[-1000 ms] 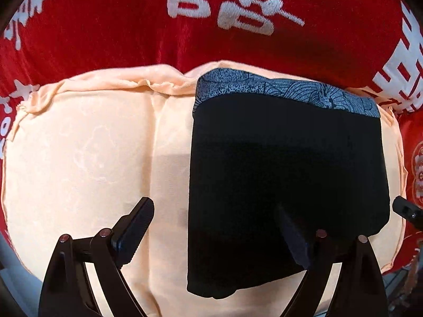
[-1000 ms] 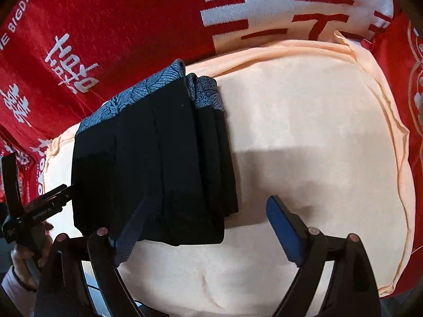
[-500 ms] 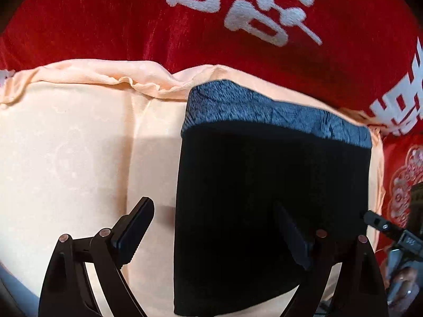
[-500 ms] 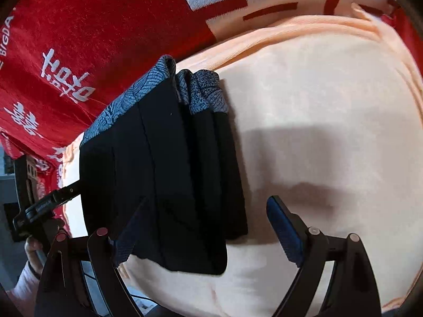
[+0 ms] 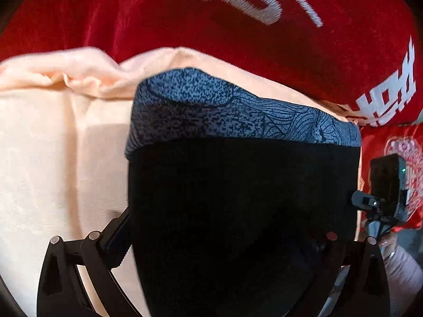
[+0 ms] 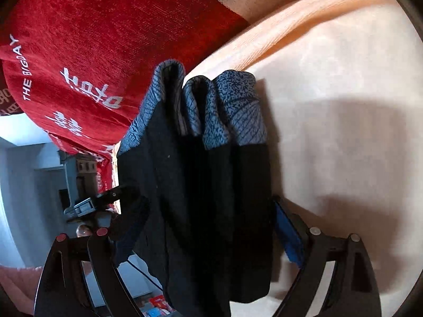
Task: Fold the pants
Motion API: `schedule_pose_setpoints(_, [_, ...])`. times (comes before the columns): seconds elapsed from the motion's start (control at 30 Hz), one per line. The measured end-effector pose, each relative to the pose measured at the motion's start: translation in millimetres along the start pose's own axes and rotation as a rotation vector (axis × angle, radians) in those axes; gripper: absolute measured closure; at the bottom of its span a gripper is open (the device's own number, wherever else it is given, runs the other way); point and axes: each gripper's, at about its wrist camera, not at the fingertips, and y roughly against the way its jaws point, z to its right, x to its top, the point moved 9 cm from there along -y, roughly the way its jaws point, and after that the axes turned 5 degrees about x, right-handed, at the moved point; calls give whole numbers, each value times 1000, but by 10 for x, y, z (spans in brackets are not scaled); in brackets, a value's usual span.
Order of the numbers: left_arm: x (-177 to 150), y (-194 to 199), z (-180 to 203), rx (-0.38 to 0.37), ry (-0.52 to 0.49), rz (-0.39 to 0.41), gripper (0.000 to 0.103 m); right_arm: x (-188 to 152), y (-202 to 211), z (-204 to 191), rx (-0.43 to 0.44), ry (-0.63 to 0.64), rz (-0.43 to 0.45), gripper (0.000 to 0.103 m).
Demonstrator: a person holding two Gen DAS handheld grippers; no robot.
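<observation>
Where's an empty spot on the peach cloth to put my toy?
Bare peach cloth lies to one side of the folded black pants, stretching out to the cloth's edge; in the left wrist view that is the wide patch left of the pants. It is crowded at the pants, where both grippers' fingers straddle them.

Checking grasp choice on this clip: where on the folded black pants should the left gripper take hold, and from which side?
Probably the near hem edge of the pants, approached from the near side with jaws straddling it. The patterned waistband lies far, and the open left gripper already brackets that near end.
</observation>
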Motion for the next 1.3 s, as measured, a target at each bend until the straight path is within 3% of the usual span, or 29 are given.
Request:
schedule_pose_setpoints(0.13, [-28,-46,23,6,30,-4,0,12,-15,29,-8,-50,0,11])
schedule_pose_setpoints(0.2, [-42,-13,45,28,42,19,2,15,2,61,-51,-66,-1,27])
schedule_pose_setpoints(0.23, [-55,19,68,26,48,35,6,13,16,66,-58,-68,-4,30])
schedule_pose_setpoints(0.3, [-65,80,118,29,50,61,19,3,41,37,-43,-76,-3,44])
schedule_pose_setpoints(0.47, [-132,344,193,78,48,107,39,3,166,-111,28,-91,9,61])
schedule_pose_setpoints(0.7, [-403,714,287,77,68,132,40,-255,332,-409,69,-63,-19,62])
schedule_pose_setpoints(0.93, [-893,1055,230,59,29,114,40,-889,433,-626,90,-74,1,62])
schedule_pose_setpoints(1.17, [-1296,930,93,64,-1,77,40,-1463,351,-421,64,-120,24,62])
schedule_pose_setpoints(1.3, [-1406,659,-92,87,-11,74,38,-1565,162,-121,-5,-162,16,59])
